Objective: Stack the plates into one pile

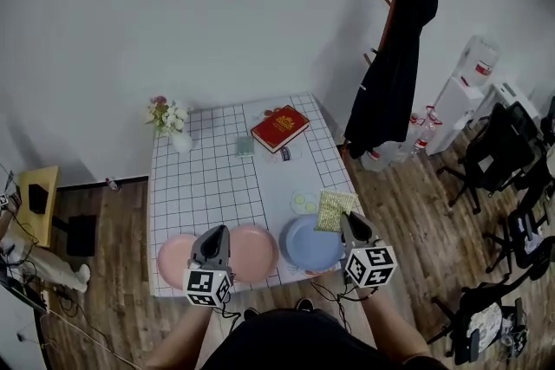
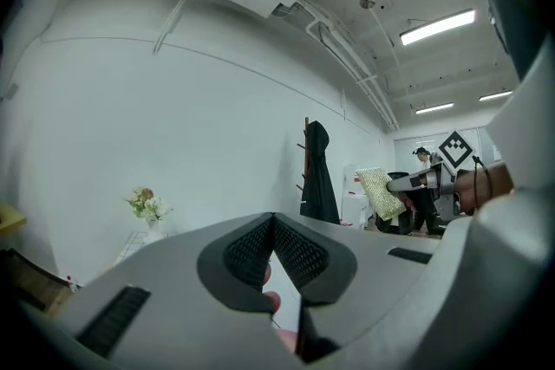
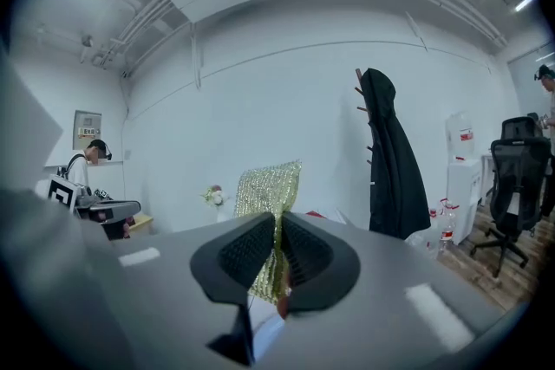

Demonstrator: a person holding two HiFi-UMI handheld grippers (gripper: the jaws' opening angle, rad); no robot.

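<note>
Two pink plates and a blue plate lie side by side along the near edge of the gridded table. My left gripper hovers above the gap between the pink plates; in the left gripper view its jaws are shut with nothing between them. My right gripper is raised over the blue plate's right rim and shut on a glittery yellow-green scouring cloth. That cloth stands up from the pinched jaws in the right gripper view. It also shows in the left gripper view as the cloth.
A red book and a vase of flowers sit at the table's far side, a small dish beyond the blue plate. A coat rack, a water dispenser and office chairs stand to the right.
</note>
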